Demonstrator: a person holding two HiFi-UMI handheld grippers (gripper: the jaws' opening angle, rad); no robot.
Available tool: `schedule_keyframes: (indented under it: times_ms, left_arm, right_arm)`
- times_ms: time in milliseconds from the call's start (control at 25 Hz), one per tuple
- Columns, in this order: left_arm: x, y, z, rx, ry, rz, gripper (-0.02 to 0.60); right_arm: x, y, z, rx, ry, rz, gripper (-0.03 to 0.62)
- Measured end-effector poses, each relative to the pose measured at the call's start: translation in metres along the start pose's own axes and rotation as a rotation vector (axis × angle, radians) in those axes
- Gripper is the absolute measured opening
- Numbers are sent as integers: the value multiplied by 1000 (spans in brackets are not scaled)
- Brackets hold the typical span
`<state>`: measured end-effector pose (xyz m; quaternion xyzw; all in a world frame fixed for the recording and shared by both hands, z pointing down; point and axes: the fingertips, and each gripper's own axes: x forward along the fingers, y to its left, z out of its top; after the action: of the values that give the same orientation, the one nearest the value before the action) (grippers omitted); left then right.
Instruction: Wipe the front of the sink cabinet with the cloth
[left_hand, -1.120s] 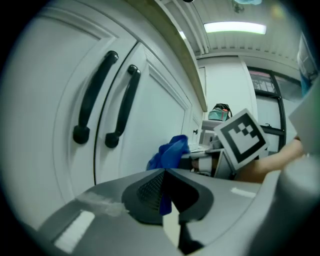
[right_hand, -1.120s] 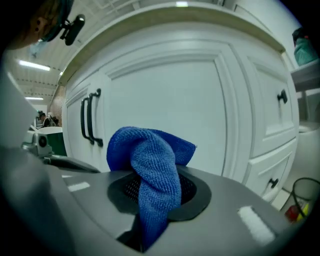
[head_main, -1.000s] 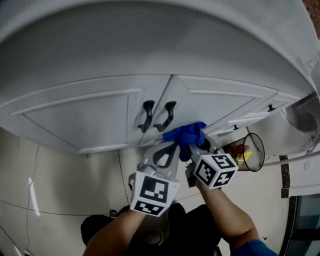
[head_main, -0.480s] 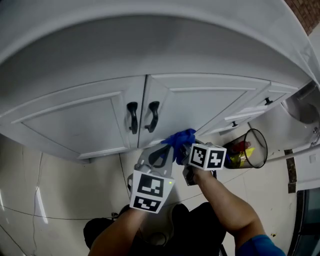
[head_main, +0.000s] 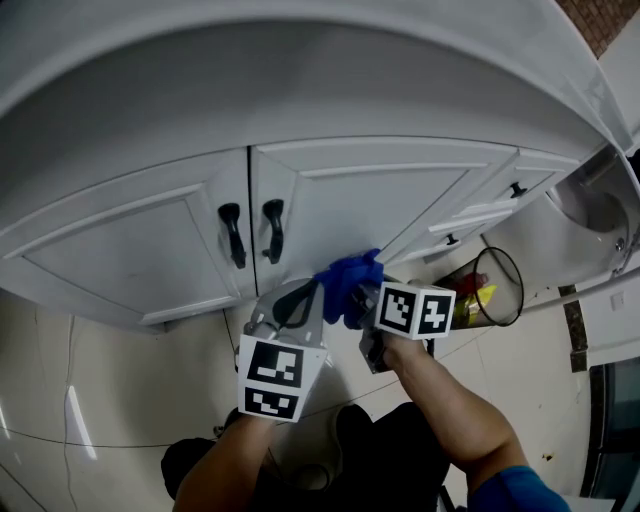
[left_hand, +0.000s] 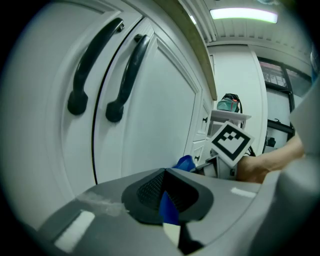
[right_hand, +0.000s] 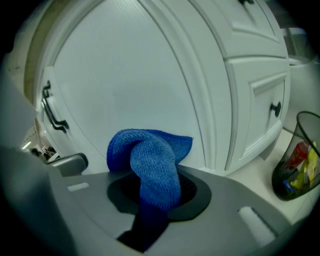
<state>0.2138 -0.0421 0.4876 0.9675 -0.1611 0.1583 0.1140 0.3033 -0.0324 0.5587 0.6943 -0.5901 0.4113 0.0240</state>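
- The right gripper (right_hand: 152, 196) squeezes the blue cloth (right_hand: 150, 157) against the white cabinet door (right_hand: 140, 85).
- The left gripper (left_hand: 167, 202) is closed on a thin blue bit of cloth.

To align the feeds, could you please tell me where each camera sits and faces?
Head view: person's head, steeply down at cabinet doors; forearms, left gripper, right gripper show.
Left gripper view: on it, along the doors past handles; own fingers.
Right gripper view: on it, facing a door; fingers shut on blue cloth.
Shared: blue cloth, in all three.
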Motion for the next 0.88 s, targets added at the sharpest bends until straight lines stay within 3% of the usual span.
schedule_keyframes:
  times_ms: [120,400,480,600,880]
  left_arm:
    - [-11,-3,18,28,-55,3,6]
    - [-30,-20,50,93,-172,11,6]
    - [-35,-23,57,124,-204,29,6]
    - [-38,-25,55,157,-204,49,6]
    - [-39,-18,48,155,-172,63,6]
  right_arm:
    - [-43,21,39,-90,-153,21,88]
    - [-189,94,144,-485,-829,-67,87]
    - [-207,110,153,-568,-941,-65,88]
    - [-202,116,166,-607,-973,-71,87]
    - [-184,99,184,-523,-957,-104,88]
